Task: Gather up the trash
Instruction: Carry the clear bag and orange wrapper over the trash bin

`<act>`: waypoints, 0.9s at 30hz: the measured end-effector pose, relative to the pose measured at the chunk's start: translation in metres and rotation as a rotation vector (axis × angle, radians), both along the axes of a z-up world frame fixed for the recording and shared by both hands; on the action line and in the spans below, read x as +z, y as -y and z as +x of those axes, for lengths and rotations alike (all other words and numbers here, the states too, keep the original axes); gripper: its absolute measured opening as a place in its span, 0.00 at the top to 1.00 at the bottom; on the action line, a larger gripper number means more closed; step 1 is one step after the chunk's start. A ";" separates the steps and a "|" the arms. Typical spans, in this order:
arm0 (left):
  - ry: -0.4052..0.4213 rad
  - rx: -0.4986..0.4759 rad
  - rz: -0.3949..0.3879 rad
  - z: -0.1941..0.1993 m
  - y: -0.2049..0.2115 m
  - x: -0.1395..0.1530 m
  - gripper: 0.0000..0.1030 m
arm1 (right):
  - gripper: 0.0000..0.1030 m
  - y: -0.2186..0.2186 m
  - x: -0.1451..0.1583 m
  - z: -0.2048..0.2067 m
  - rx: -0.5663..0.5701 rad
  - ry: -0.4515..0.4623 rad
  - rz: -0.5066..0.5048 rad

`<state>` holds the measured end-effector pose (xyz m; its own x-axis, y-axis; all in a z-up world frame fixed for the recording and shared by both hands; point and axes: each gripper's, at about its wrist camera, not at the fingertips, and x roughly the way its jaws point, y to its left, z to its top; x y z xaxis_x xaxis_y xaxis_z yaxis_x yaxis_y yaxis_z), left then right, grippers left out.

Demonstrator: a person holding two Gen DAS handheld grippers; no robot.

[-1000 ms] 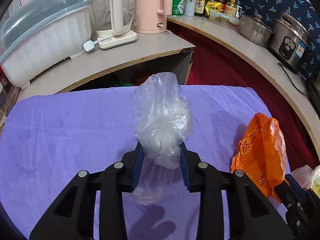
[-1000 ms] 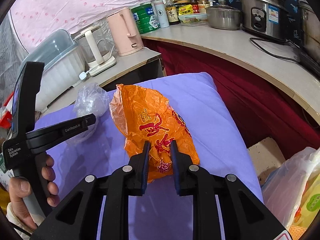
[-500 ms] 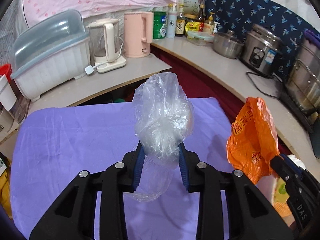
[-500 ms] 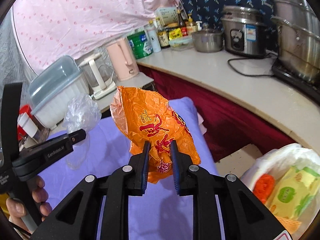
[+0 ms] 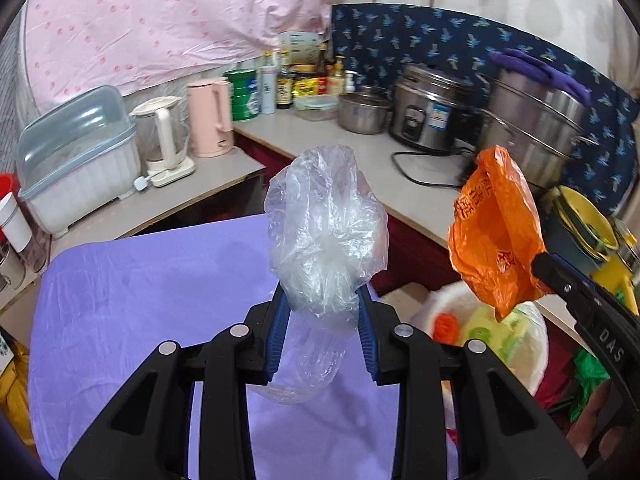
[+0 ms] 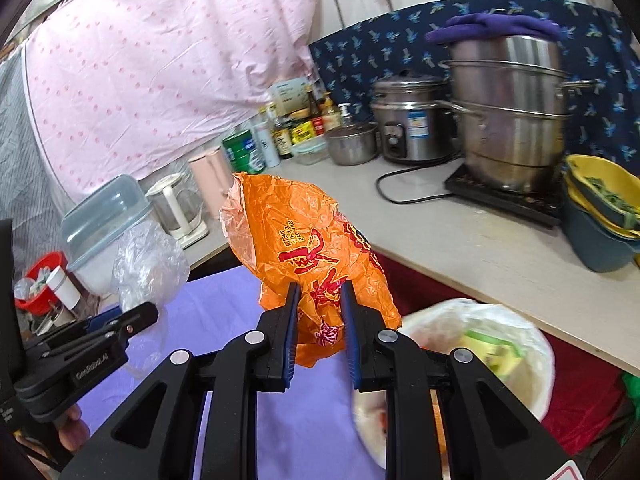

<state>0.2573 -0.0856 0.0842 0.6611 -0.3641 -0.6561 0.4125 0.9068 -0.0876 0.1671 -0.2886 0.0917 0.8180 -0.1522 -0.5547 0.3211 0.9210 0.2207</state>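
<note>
Above the purple-covered table [image 5: 140,300], both bags are held up in the air. The left hand-held gripper [image 5: 320,312] is closed on a crumpled clear plastic bag [image 5: 326,232]: the blue pads pinch its lower neck, the bulk stands above the fingers and a loose tail hangs below them. In the right wrist view this same clear bag [image 6: 150,264] shows at the left, over the table's far-left part.

The right hand-held gripper [image 6: 319,312] is clamped on an orange plastic bag [image 6: 304,252] with red print, fingers nearly together on its lower half, the rest ballooning upward. From the left wrist view the orange bag [image 5: 496,236] sits to the right, past the table's right edge.

Below the orange bag, right of the table: a white trash bin [image 6: 532,348] lined with a pale bag, packaging inside. Far side: counter [image 6: 460,240] with steel pots [image 6: 512,120], a rice cooker [image 6: 412,120], a pink kettle [image 5: 210,116].
</note>
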 end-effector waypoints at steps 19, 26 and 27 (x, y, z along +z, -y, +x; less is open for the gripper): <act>-0.121 -0.264 0.059 -0.080 0.141 -0.064 0.70 | 0.81 0.107 -0.060 -0.107 -0.209 -0.094 0.070; -0.189 -0.273 0.097 -0.077 0.166 -0.110 0.70 | 0.81 0.119 -0.102 -0.097 -0.202 -0.152 0.109; -0.200 -0.272 0.100 -0.074 0.168 -0.116 0.69 | 0.81 0.120 -0.111 -0.093 -0.201 -0.165 0.117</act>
<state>0.1830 -0.2533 -0.0318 0.4037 -0.4365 -0.8041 0.6236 0.7744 -0.1073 0.0741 -0.4088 -0.0192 0.6747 -0.2297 -0.7014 0.5354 0.8065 0.2509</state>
